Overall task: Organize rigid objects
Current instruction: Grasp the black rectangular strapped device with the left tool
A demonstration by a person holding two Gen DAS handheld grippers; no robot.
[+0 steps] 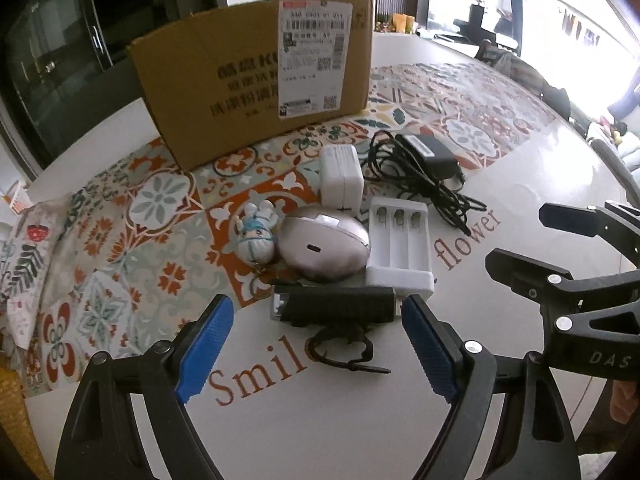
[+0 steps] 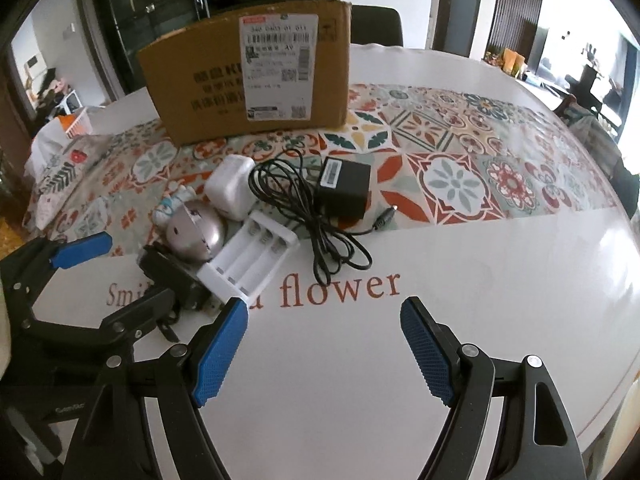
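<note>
A black bike light [image 1: 334, 306] [image 2: 172, 276] with a strap lies on the white table, just ahead of my open left gripper [image 1: 318, 312]. Behind it sit a white battery charger [image 1: 400, 248] [image 2: 250, 260], a silver oval case [image 1: 324, 246] [image 2: 196, 236], a small doll keychain [image 1: 256, 236] [image 2: 172, 202], a white plug adapter [image 1: 341, 174] [image 2: 232, 188] and a black power adapter [image 1: 430, 156] [image 2: 344, 190] with a tangled cord. My right gripper [image 2: 322, 320] is open and empty over bare table, right of the charger.
A cardboard box [image 1: 256, 84] [image 2: 248, 76] stands at the back on a patterned runner [image 1: 160, 216] [image 2: 460, 152]. A folded cloth [image 1: 28, 256] lies at the left edge. The right gripper's frame [image 1: 568, 280] shows in the left wrist view.
</note>
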